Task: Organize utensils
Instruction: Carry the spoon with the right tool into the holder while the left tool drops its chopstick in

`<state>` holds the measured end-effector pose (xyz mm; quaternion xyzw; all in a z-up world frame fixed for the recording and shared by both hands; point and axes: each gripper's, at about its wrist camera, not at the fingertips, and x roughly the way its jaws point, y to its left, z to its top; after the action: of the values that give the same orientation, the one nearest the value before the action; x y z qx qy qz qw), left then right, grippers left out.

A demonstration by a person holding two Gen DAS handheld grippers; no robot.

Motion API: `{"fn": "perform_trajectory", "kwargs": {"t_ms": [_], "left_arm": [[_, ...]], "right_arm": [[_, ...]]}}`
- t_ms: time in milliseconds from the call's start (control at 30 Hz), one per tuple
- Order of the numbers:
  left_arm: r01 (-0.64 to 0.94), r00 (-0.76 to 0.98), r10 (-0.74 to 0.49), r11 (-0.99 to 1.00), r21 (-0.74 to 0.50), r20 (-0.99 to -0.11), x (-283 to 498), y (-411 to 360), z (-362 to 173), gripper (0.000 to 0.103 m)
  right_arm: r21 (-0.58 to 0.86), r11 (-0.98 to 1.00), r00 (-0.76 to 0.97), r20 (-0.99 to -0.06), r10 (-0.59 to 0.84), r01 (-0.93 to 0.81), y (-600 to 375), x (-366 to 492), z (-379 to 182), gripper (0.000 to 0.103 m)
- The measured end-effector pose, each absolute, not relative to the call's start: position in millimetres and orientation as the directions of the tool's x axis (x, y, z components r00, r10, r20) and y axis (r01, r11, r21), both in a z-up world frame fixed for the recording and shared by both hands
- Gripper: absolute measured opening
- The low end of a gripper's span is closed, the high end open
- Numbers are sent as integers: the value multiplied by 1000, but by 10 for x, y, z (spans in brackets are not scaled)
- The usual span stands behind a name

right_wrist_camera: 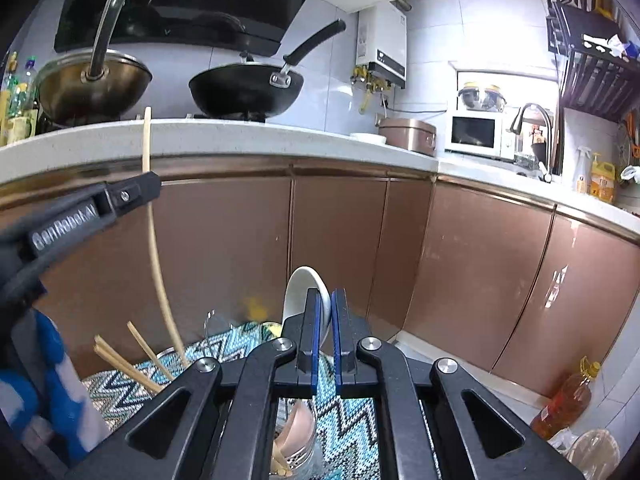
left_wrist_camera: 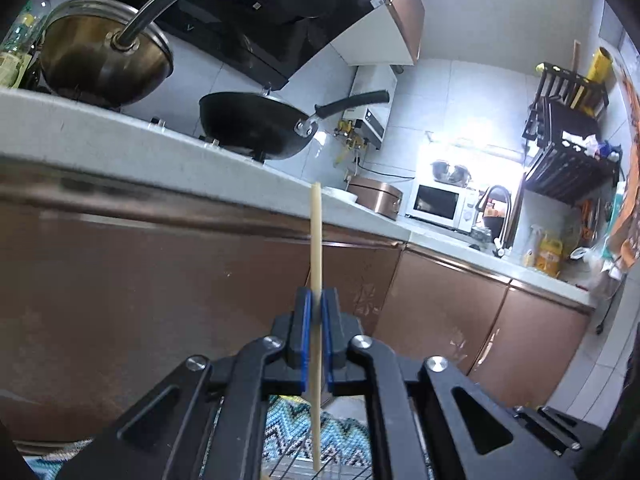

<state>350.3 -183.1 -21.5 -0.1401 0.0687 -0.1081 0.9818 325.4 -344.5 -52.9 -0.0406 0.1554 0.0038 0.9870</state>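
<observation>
Across the middle of both views runs a row of copper-brown cabinet doors (right_wrist_camera: 340, 236) under a pale countertop (right_wrist_camera: 240, 136). Upper left of the right wrist view, a brass-coloured pot (right_wrist_camera: 94, 84) with a long handle sits beside a black wok (right_wrist_camera: 244, 90); a white microwave (right_wrist_camera: 476, 134) stands right of centre.

Along the bottom of the right wrist view a zigzag-patterned mat (right_wrist_camera: 352, 412) covers the floor. In the lower middle of that frame the right gripper (right_wrist_camera: 325, 344) is clenched on a white spoon (right_wrist_camera: 302, 292), whose bowl rises above the blue pads. At the left edge the left gripper (right_wrist_camera: 154, 186) reaches in, grasping one pale chopstick (right_wrist_camera: 154, 248) that stands nearly upright, its top against the countertop edge and its lower end down by the mat. In the left wrist view the same chopstick (left_wrist_camera: 316, 240) passes straight up between the closed blue pads. Further chopsticks (right_wrist_camera: 132, 356) lean at lower left, above the mat.
</observation>
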Motion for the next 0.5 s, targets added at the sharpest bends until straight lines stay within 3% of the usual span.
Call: {"fn": "perform_trajectory", "kwargs": {"t_ms": [167,500], "left_arm": [[219,956,-264,930,-295,-123,3447,-1793,-308,34],[215,947,-271,935,-282,-175,2847,-1098,155,44]], "right_arm": [[-71,997,951,-308,12,-35,-3444,3167,-611,10],[-92,995,965,-263,17,-42,-3400,2718,-284,15]]}}
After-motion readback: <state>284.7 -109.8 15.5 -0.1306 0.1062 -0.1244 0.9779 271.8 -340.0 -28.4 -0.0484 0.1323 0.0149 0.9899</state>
